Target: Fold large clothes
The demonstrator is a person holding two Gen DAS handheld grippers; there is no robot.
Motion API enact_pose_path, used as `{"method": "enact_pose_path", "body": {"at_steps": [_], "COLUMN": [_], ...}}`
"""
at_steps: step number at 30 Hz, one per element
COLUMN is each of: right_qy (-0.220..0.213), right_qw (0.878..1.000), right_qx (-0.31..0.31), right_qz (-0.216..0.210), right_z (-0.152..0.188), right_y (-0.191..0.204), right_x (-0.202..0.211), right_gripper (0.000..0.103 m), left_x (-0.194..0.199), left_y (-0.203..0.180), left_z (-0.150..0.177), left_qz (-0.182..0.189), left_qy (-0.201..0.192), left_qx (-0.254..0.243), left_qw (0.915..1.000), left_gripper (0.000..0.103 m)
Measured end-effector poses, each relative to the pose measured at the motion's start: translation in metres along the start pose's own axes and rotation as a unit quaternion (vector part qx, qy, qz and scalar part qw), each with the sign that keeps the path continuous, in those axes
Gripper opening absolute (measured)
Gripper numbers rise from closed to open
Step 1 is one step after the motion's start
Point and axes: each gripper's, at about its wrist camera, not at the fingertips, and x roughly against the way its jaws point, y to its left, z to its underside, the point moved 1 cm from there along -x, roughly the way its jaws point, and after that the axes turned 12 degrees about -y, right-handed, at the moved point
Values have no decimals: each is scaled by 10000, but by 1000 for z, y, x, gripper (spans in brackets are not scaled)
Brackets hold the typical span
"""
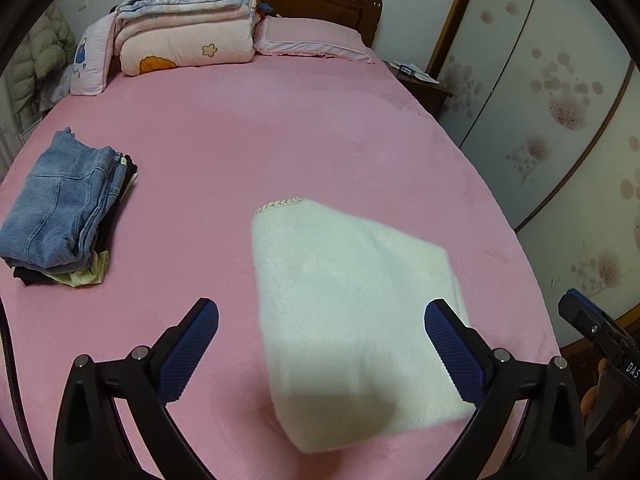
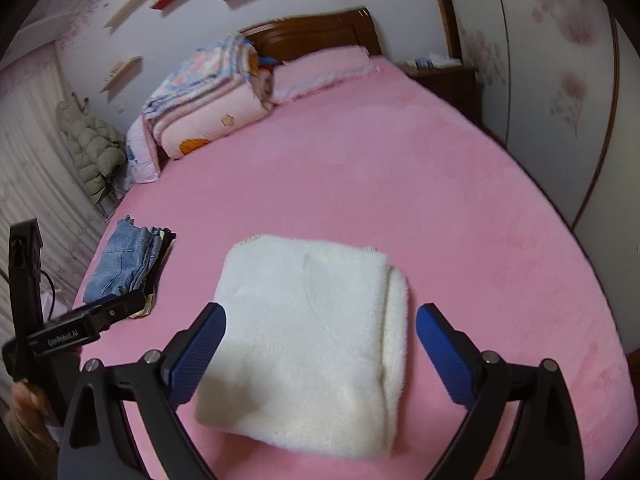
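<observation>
Centre frame, folded white fleece garment (image 1: 352,320) lies on pink bed (image 1: 240,140); left gripper (image 1: 322,320) and right gripper (image 2: 320,324) both released, holding nothing.

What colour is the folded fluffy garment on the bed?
White, fluffy garment, clearest in the right wrist view.

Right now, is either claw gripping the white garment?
No: the folded white garment lies free on the bed, both claws open.
</observation>
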Motion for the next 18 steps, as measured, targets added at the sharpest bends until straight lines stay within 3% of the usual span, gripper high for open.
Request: {"method": "enact_pose_path", "body": {"at_steps": [3, 7, 10, 18], "right_qy": [-282, 67, 429, 1143], "right_qw": [9995, 9983, 9975, 9923], "right_qx": [114, 562, 544, 332], "right_qz": [-81, 111, -97, -341], "right_z": [3, 10, 21, 63], "right_y": [1, 3, -1, -21], "right_x": [11, 8, 1, -33], "right_gripper": [103, 103, 103, 103], "left_x": [11, 12, 11, -39], "left_y": [-1, -4, -3, 10], "left_z": [9, 26, 39, 79], "left_qz": [33, 195, 449, 242], "left_qy": [-8, 156, 169, 798], "left_qx": [-124, -268, -140, -90], "left_qw": [9999, 9993, 9987, 9965], "left_gripper": [103, 102, 102, 102]}}
